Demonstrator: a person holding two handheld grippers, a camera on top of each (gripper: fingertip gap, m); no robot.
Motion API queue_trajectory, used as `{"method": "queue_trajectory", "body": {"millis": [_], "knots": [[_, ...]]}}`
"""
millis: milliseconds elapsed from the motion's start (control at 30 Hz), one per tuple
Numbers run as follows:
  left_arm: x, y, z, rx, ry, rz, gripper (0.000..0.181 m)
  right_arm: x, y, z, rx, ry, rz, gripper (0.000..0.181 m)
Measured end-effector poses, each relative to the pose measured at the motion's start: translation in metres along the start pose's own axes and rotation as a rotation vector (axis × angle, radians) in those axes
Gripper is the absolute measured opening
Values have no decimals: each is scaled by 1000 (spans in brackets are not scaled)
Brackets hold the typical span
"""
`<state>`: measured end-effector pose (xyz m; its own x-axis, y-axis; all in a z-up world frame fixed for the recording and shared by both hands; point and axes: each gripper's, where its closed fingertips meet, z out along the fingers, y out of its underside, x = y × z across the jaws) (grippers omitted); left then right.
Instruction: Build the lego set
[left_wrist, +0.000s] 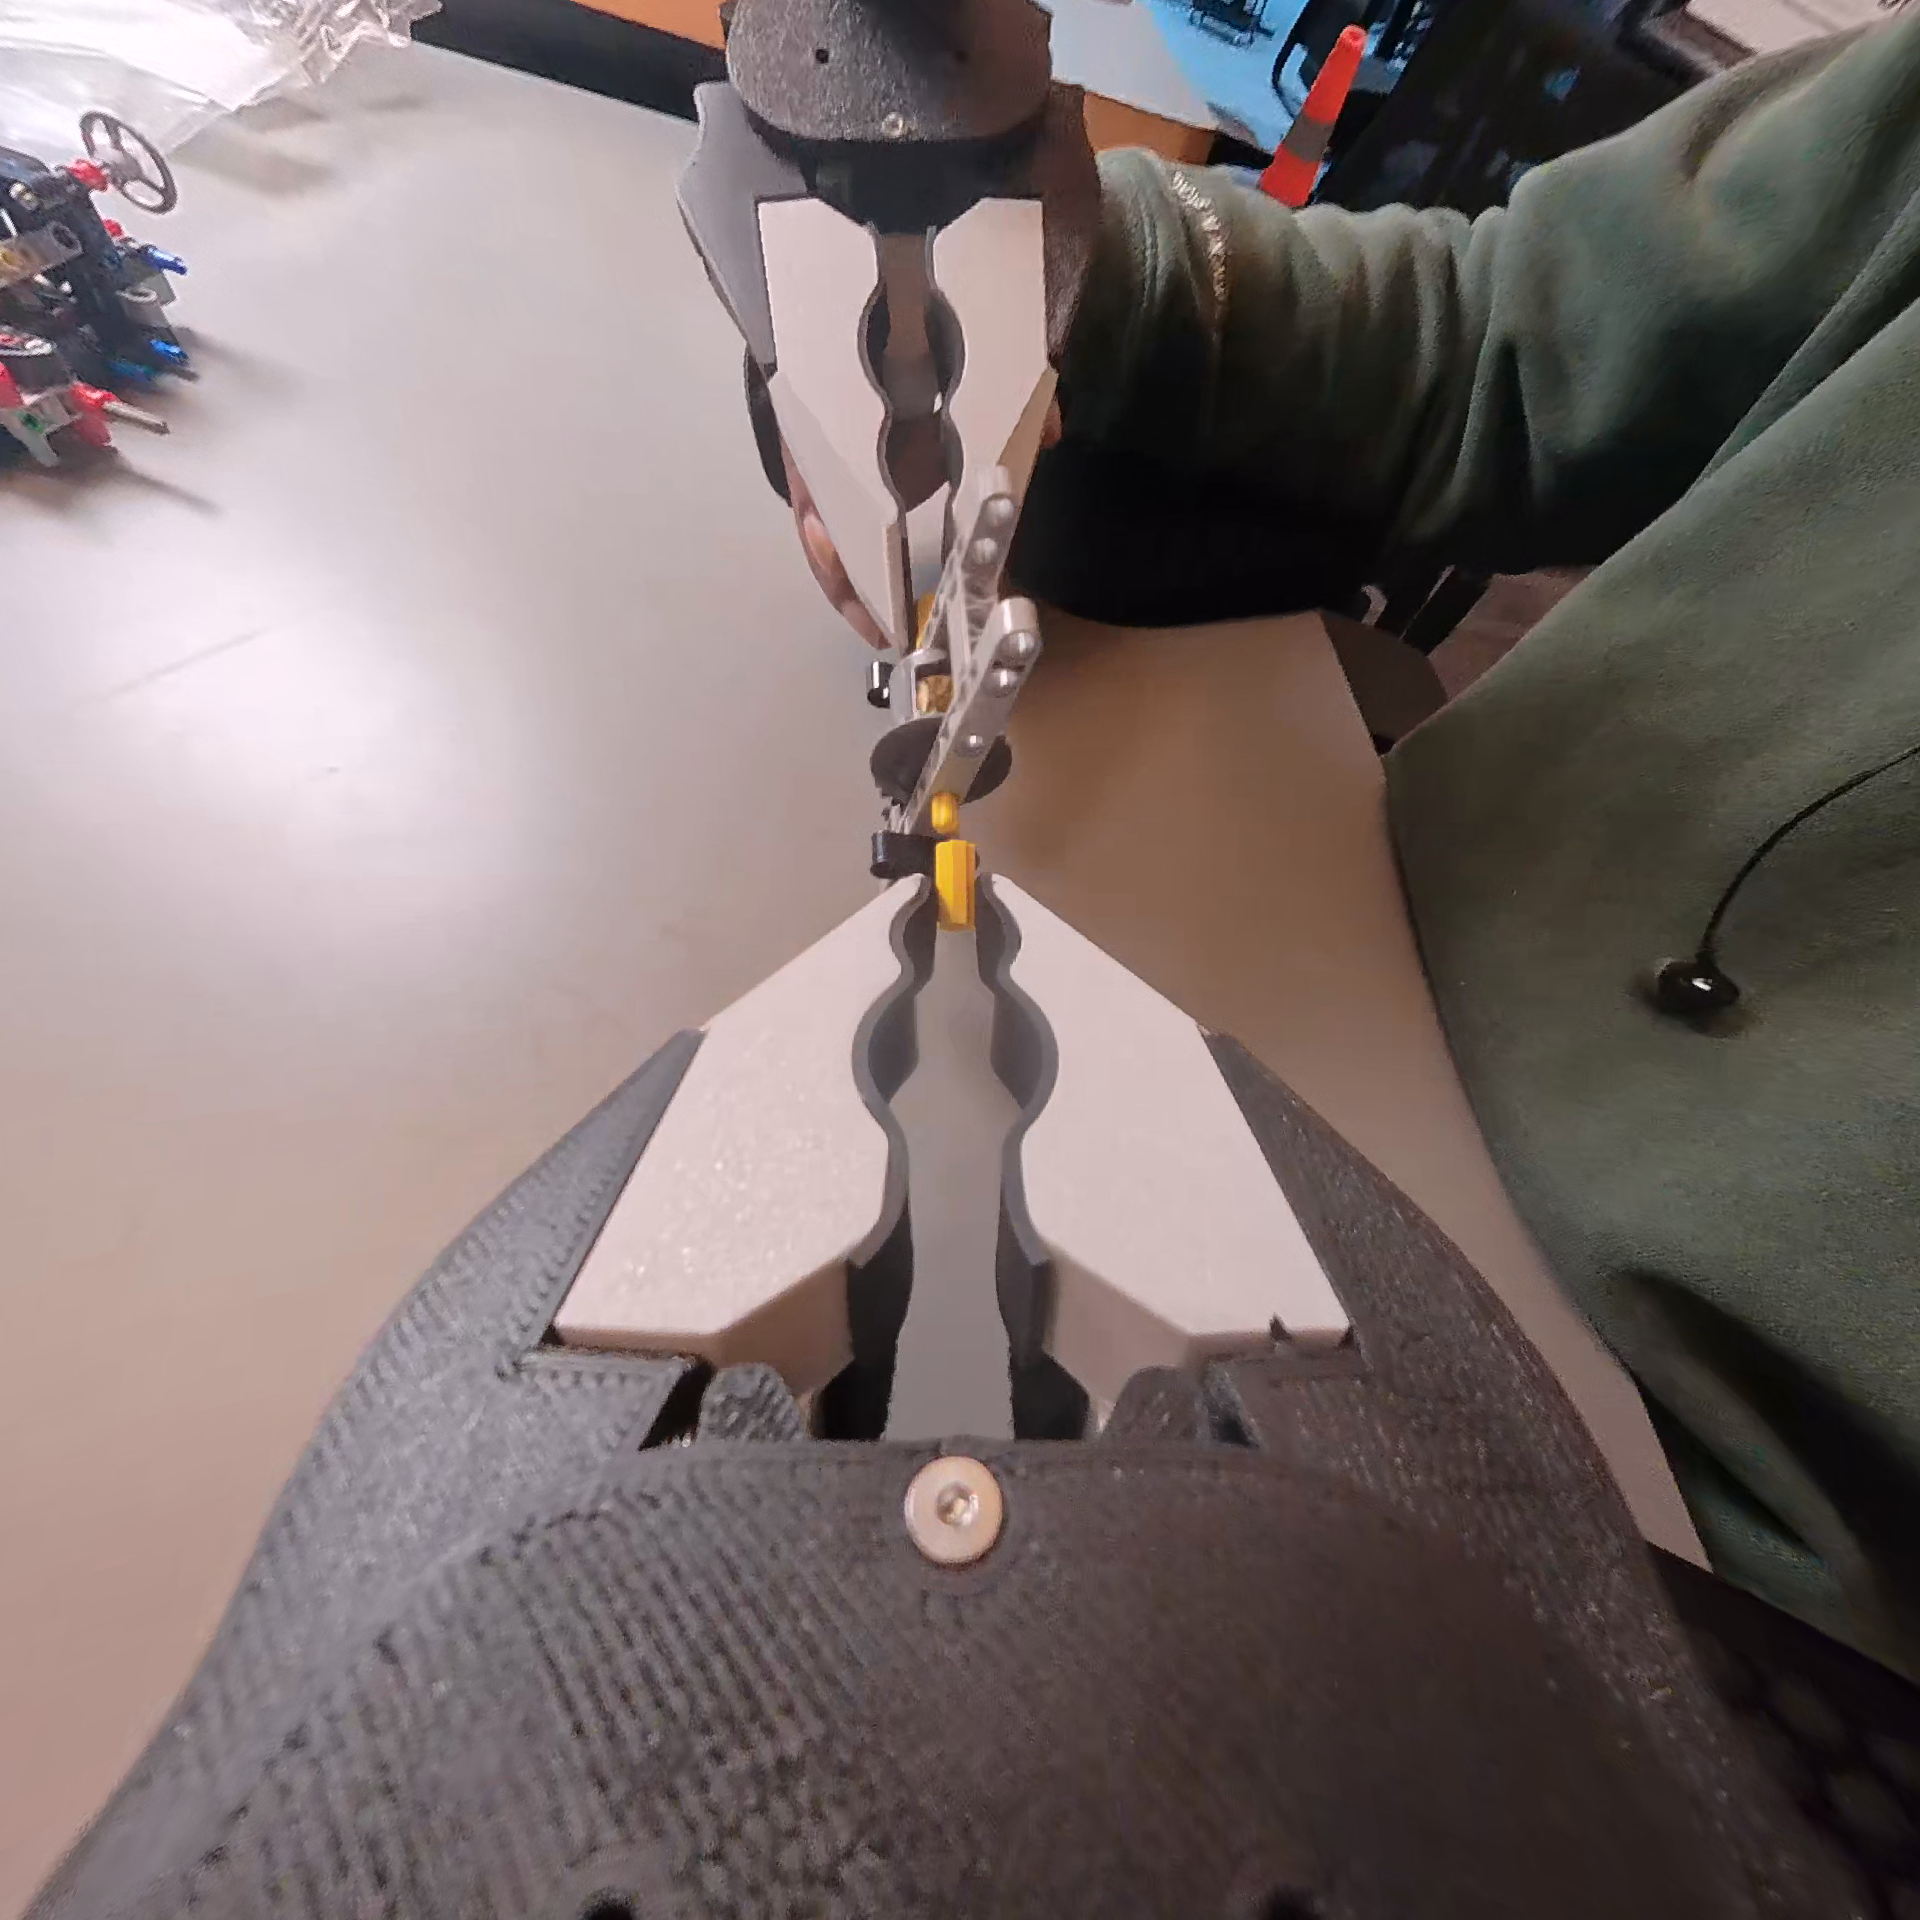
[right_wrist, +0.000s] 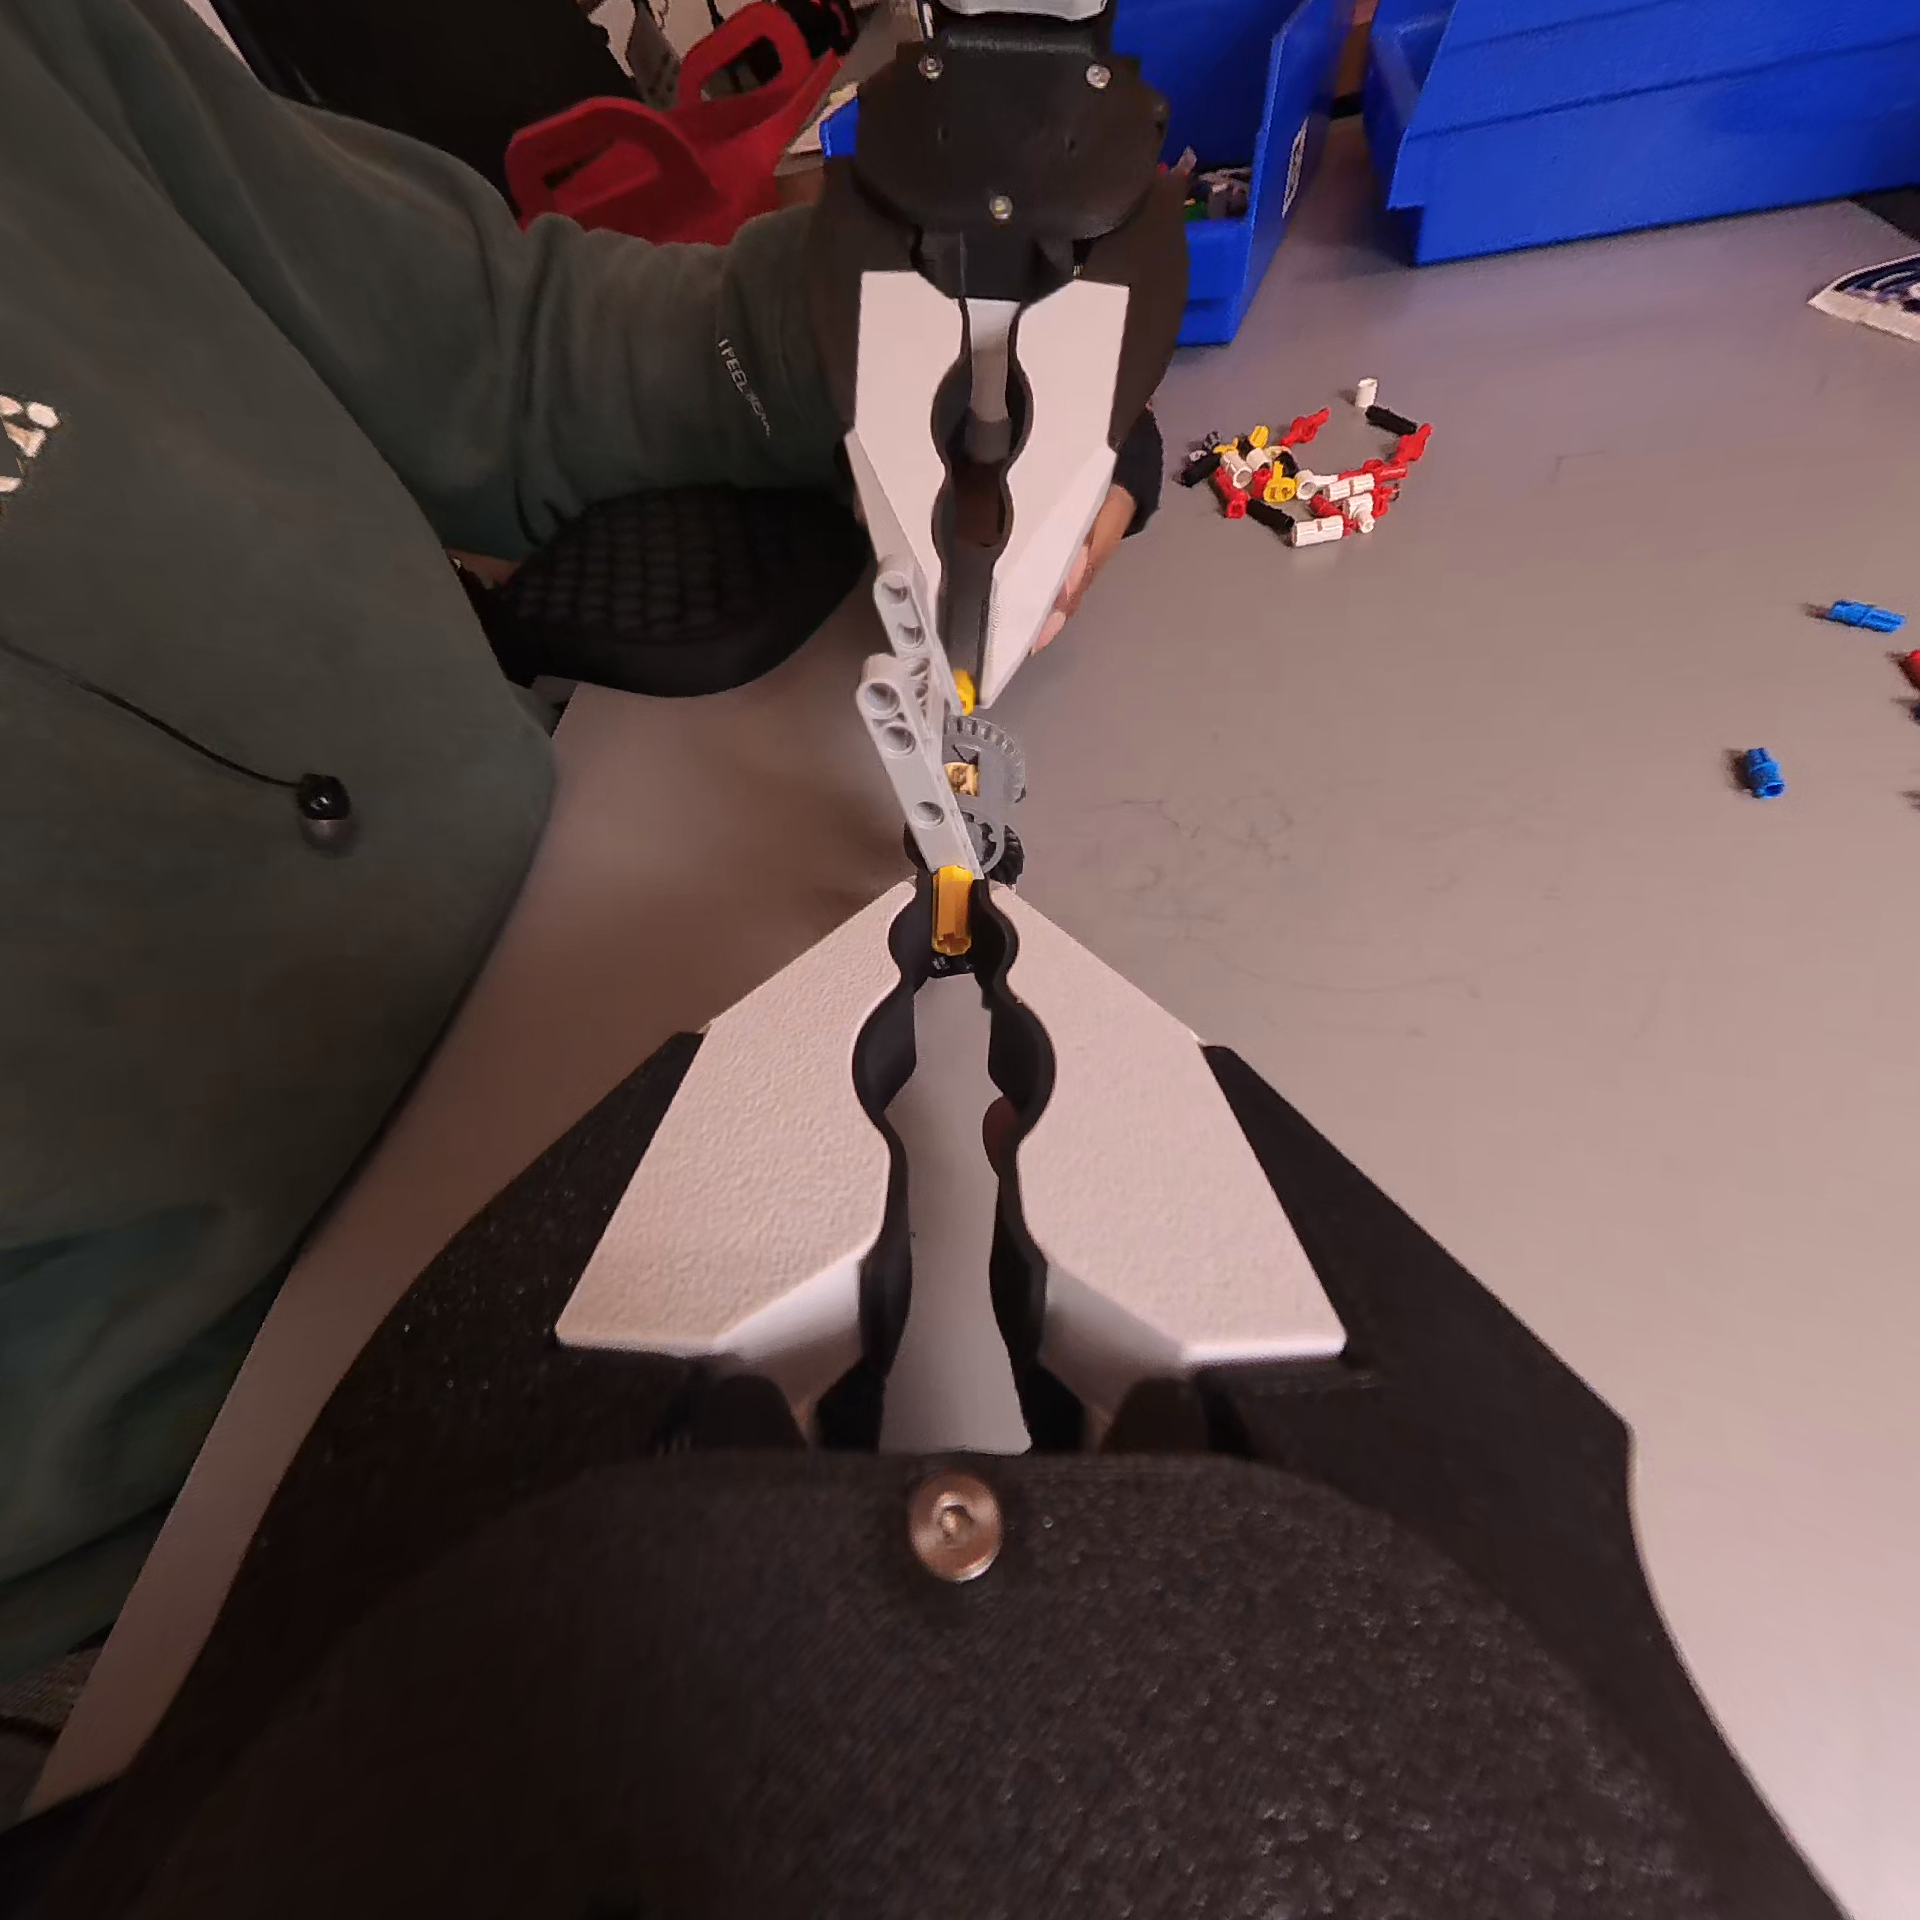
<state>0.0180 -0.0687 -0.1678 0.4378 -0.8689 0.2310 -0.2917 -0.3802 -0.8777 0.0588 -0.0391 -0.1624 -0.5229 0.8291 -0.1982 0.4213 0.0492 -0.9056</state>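
Note:
A small lego sub-assembly of grey holed beams, a black gear and yellow axle parts hangs in the air between my two grippers, which face each other tip to tip. My left gripper is shut on the yellow part at its near end. In the right wrist view, my right gripper is shut on a yellow part at the other end of the assembly, beside a grey gear. Each view shows the other gripper at the top, closed at the far end.
A partly built lego vehicle and a clear plastic bag lie far left on the grey table. Loose red, white and black pieces and blue pins lie right. Blue bins stand behind. A person's green sleeve is close. Spacing between my two grippers at the tips: around 6 cm.

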Motion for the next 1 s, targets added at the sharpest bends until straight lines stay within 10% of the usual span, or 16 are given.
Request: {"method": "queue_trajectory", "body": {"millis": [1000], "knots": [[-2, 12, 8, -51, -25, -15, 5, 2, 11, 9, -92, 28, 12, 6]]}}
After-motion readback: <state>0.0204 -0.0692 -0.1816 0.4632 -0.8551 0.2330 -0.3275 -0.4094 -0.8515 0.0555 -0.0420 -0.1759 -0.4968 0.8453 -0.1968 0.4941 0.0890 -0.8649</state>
